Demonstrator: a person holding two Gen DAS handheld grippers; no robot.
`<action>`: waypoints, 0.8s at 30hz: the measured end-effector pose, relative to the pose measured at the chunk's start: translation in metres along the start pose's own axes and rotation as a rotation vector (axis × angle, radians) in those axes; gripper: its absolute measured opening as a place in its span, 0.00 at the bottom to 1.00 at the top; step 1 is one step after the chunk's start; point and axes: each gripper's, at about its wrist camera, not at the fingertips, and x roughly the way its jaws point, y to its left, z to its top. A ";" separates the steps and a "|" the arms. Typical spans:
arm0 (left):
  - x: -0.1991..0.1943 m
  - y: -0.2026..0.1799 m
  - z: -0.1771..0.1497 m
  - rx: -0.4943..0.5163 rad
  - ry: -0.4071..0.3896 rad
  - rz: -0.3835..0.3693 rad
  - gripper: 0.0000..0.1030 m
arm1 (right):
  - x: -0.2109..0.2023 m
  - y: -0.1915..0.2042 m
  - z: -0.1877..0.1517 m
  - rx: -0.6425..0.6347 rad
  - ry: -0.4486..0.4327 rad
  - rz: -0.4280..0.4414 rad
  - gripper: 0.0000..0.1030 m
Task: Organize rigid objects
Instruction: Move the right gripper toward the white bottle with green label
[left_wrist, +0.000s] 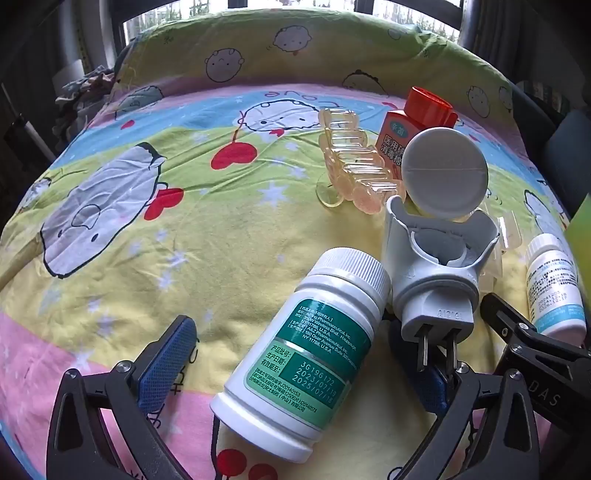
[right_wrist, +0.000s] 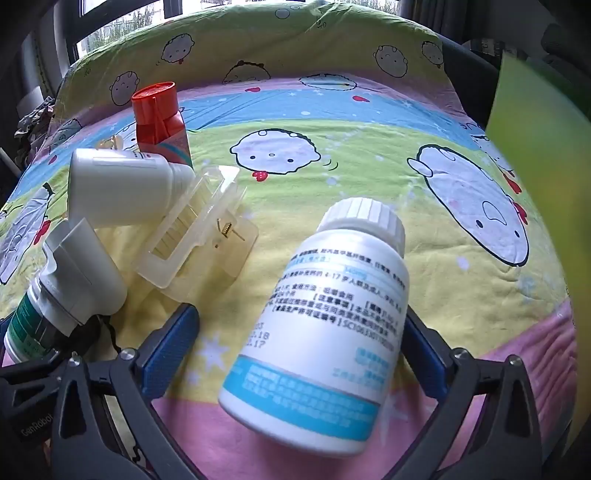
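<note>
On the bed, over a cartoon-print sheet (left_wrist: 207, 236), several small rigid things lie in a loose cluster. Between the spread fingers of the left tool (left_wrist: 295, 369) lies a white pill bottle with a green label (left_wrist: 303, 354), on its side with its cap pointing far; the blue pads stand clear of it on the left, so the tool is released. Just right of that bottle sits a grey plug-in device (left_wrist: 436, 258) with its round lid tipped up and its two prongs pointing near. Farther off lie an amber hair claw (left_wrist: 354, 166) and a red-capped bottle (left_wrist: 417, 122). The right tool (right_wrist: 303, 347) is likewise released, its fingers wide around a white bottle with a blue label (right_wrist: 325, 332) lying on its side. A clear plastic clip (right_wrist: 199, 236) lies to the far left of it.
</note>
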 end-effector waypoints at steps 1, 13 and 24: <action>0.000 0.000 0.000 0.005 -0.003 0.007 1.00 | 0.000 -0.001 0.000 0.007 0.005 0.011 0.99; -0.011 0.004 -0.007 0.007 0.006 -0.006 1.00 | -0.001 -0.002 -0.001 0.003 0.000 0.004 0.99; -0.034 0.014 -0.010 0.008 -0.025 -0.043 1.00 | -0.001 -0.001 0.000 -0.001 0.002 -0.003 0.99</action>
